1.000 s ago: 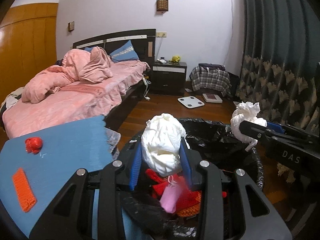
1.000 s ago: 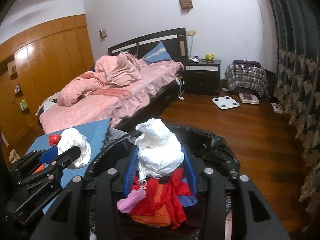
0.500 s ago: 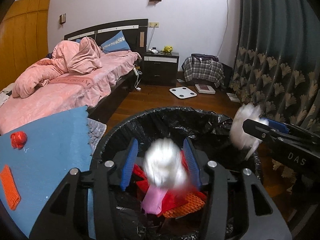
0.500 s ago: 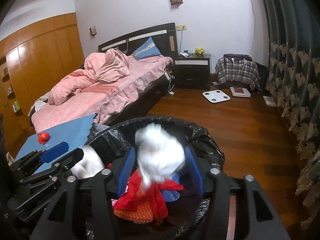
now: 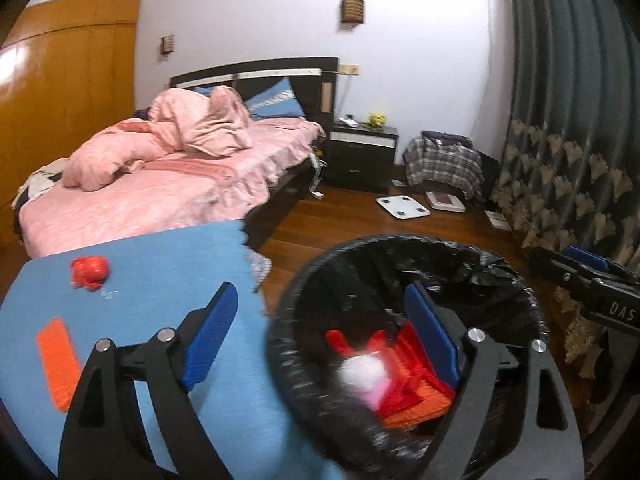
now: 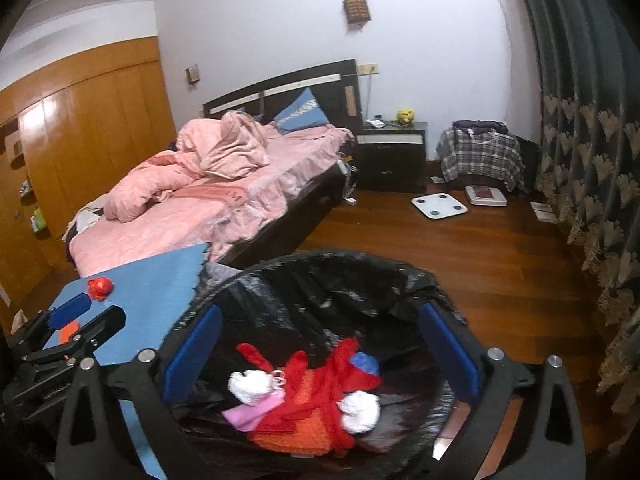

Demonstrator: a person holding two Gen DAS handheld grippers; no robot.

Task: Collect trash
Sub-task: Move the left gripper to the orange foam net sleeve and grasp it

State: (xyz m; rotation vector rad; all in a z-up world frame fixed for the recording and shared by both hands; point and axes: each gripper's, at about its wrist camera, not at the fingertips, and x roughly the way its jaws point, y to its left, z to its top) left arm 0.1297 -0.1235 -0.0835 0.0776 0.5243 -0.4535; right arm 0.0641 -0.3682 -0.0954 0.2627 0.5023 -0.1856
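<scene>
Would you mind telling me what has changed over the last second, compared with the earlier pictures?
Both grippers let go. The left gripper and right gripper each held a white paper wad; their fingers are opening with nothing between them, and both white wads now lie in the black-lined bin on the red and orange trash. Unchanged: the red scrap and orange piece remain on the blue mat.

left gripper [image 5: 320, 332]: jaws opening, empty | right gripper [image 6: 320, 352]: jaws opening (nothing between)
</scene>
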